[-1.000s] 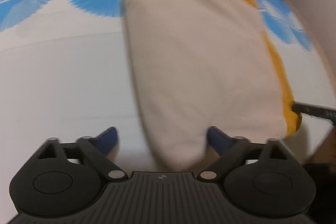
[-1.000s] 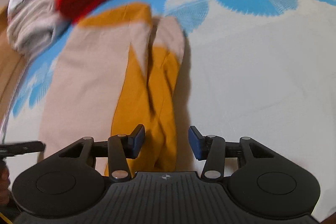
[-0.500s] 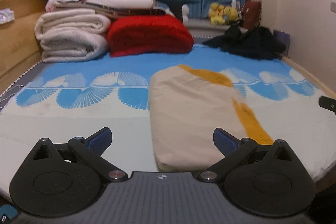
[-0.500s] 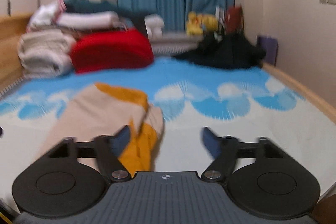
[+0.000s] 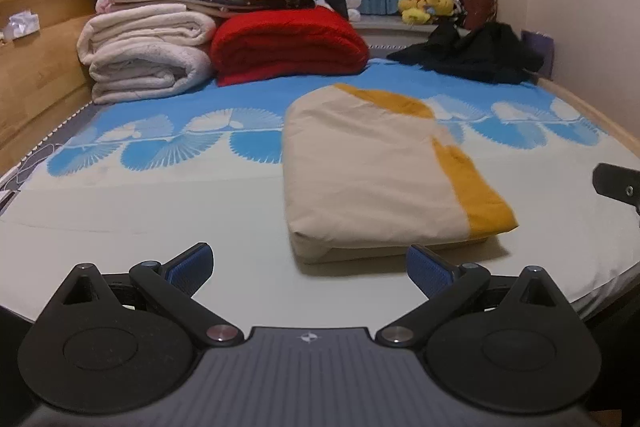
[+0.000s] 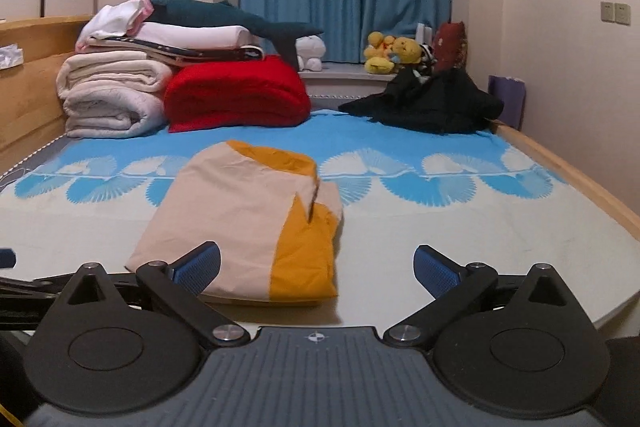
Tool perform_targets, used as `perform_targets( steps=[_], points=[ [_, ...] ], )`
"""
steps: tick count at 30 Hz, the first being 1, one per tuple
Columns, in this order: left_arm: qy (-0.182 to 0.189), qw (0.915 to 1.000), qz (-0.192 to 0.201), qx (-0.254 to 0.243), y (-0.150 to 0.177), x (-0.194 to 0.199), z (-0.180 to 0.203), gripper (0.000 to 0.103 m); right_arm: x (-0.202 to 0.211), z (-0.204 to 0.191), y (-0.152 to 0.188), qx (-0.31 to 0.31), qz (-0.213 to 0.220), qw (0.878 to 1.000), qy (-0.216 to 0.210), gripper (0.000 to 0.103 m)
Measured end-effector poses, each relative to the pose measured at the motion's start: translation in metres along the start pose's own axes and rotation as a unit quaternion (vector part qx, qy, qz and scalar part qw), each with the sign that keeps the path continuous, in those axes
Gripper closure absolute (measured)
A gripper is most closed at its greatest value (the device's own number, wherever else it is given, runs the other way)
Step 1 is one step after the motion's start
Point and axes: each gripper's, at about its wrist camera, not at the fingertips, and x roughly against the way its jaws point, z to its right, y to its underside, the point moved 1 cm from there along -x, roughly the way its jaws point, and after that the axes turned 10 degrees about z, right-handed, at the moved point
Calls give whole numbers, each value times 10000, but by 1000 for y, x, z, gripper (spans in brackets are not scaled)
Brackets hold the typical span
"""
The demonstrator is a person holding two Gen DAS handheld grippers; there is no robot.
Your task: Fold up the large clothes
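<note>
Now both tools, left (image 5: 308,269) and right (image 6: 316,267), wide apart, empty.

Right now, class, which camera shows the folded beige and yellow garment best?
The left wrist view: the garment lies whole and unobstructed on the bed. In the right wrist view the garment has its near corner hidden behind a gripper finger.
</note>
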Motion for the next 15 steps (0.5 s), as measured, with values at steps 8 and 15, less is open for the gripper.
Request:
perform_targets(
  steps=[8, 15],
  points=[
    [108, 9992, -236, 299, 0, -16, -15, 0, -18, -5, 13, 20, -395, 9992, 77, 2],
    [86, 9990, -225, 383, -1, -20, -15, 0, -24, -7, 19, 26, -526, 9986, 42, 2]
  ],
)
